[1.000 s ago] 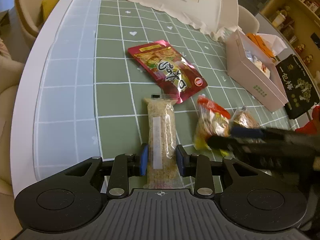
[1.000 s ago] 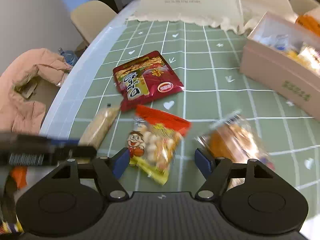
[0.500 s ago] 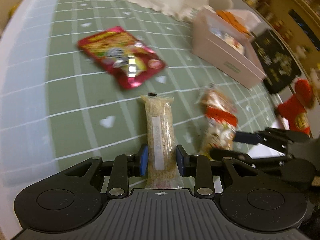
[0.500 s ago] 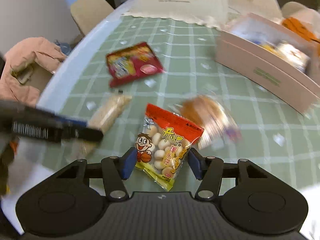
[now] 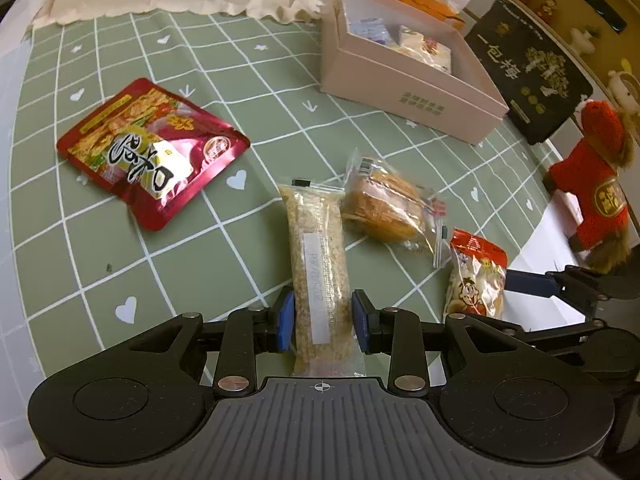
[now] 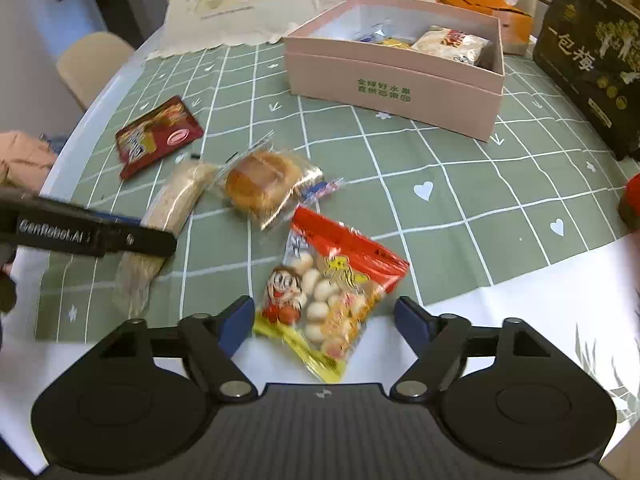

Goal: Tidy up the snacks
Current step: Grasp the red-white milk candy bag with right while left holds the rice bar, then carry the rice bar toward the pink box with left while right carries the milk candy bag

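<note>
Pink box waits while both grippers take a packet each

Pink cardboard marks the goal: the box (image 6: 394, 80) sits at about one o'clock in the right wrist view, open-topped, with a few packets already inside, so the loose snacks on the green checked surface (image 6: 440, 152) are judged bound for it. The left gripper (image 5: 323, 316) points toward twelve o'clock, low and level, its blue fingers (image 5: 286, 320) closed against the sides of the long rice bar (image 5: 320, 256), gripping its near end. The right gripper (image 6: 324, 316) sits low at the surface edge, fingers (image 6: 238, 320) spread wide on either side of the red and yellow ball snack bag (image 6: 332, 288), not touching it. A wrapped bun (image 6: 264, 184) and a red pouch (image 5: 148, 148) lie untouched at about eleven o'clock.
</note>
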The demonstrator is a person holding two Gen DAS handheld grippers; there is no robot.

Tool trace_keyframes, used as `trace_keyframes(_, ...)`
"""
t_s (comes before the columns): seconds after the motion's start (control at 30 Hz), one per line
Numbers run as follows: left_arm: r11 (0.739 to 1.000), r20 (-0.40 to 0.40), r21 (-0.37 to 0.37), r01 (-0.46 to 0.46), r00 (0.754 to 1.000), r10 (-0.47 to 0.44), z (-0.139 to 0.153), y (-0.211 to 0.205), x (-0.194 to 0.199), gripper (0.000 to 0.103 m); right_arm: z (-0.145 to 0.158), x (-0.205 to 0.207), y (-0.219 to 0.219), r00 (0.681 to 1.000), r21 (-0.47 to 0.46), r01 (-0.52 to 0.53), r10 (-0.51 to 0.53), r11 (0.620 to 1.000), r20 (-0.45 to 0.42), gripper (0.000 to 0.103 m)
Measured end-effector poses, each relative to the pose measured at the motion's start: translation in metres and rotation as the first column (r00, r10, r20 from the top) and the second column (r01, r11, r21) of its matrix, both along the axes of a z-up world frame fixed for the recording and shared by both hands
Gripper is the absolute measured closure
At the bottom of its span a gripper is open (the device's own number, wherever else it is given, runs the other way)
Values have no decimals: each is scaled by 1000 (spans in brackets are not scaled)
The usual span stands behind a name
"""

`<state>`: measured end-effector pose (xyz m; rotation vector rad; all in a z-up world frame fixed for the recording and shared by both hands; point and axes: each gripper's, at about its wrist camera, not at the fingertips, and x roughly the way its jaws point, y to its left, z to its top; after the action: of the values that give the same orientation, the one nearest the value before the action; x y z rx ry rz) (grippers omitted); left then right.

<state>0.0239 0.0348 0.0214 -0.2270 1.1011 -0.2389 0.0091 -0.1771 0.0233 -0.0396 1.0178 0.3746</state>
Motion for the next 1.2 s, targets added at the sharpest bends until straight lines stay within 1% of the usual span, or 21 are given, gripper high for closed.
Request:
trace_keyframes(0.07, 1000, -7, -2, -9, 1000, 9, 0, 0, 1, 68, -1, 5, 5, 1000, 7, 24, -24, 1000, 0, 16)
trace_keyframes(0.13, 1000, -9, 3, -13, 1000, 13, 0, -1, 1, 68, -1, 9, 12, 999, -4, 48, -47, 999, 2, 15)
trace_keyframes(0.23, 1000, -8, 10, -12, 1000, 12, 0, -2, 2, 68, -3, 13, 23, 999, -58, 47, -46, 997, 11, 15)
trace_keyframes(0.27, 1000, -7, 9, -11, 1000, 11, 0, -2, 2, 68, -3, 12, 26, 999, -80, 35, -33, 996, 16, 19)
trace_keyframes(0.33, 1000, -7, 3, -7, 1000, 8, -1, 0, 2, 68, -2, 8, 27, 999, -113, 12, -8, 994, 33, 30)
trace_keyframes(0.37, 1000, -6, -2, -5, 1000, 5, -1, 1, 3, 68, 0, 6, 26, 999, -108, 1, 2, 994, 33, 38)
trace_keyframes(0.4, 1000, -5, -10, -6, 1000, 6, -1, 2, 3, 68, 2, 4, 24, 1000, -104, -11, 14, 995, 28, 40)
trace_keyframes(0.5, 999, -5, -45, -26, 1000, 25, -3, 7, 1, 68, 7, 2, 16, 1000, -74, -20, 21, 997, 8, 45)
trace_keyframes(0.57, 997, -1, -77, -32, 999, 32, -4, 13, 0, 68, 13, 2, 11, 1000, -71, -4, 5, 998, 17, 45)
trace_keyframes(0.63, 995, -4, -93, -37, 999, 37, -5, 15, 0, 68, 18, 3, 6, 999, -57, 15, -13, 998, 29, 45)
trace_keyframes(0.7, 996, -1, -87, -35, 999, 35, -4, 15, -1, 70, 24, 5, 2, 999, -41, 33, -31, 999, 42, 45)
trace_keyframes(0.77, 998, 12, -57, -14, 1000, 14, -2, 11, -2, 70, 28, 6, -1, 997, -35, 48, -46, 998, 56, 45)
trace_keyframes(0.83, 1000, 46, -24, 19, 999, -18, 4, 6, -5, 70, 31, 7, -4, 996, -35, 58, -56, 998, 69, 45)
trace_keyframes(0.87, 999, 59, -27, 31, 998, -29, 7, 4, -5, 71, 32, 7, -6, 996, -36, 62, -59, 997, 73, 45)
trace_keyframes(0.93, 997, 96, -69, 46, 995, -39, 20, 5, -4, 71, 33, 7, -9, 995, -35, 72, -69, 997, 75, 45)
trace_keyframes(0.97, 995, 127, -89, 51, 991, -40, 30, 6, -3, 72, 34, 8, -11, 994, -33, 78, -76, 996, 75, 45)
trace_keyframes(1.03, 991, 196, -115, 66, 980, -42, 51, 6, 3, 75, 33, 9, -15, 994, -29, 91, -89, 995, 70, 45)
trace_keyframes(1.07, 989, 228, -126, 78, 972, -48, 62, 6, 7, 87, 32, 10, -16, 993, -27, 99, -97, 995, 67, 45)
trace_keyframes(1.1, 985, 271, -141, 95, 961, -54, 75, 5, 13, 89, 31, 11, -17, 993, -25, 105, -104, 994, 64, 45)
trace_keyframes(1.2, 979, 332, -156, 127, 941, -69, 98, -3, 33, 89, 32, 11, -19, 991, -16, 121, -120, 993, 63, 45)
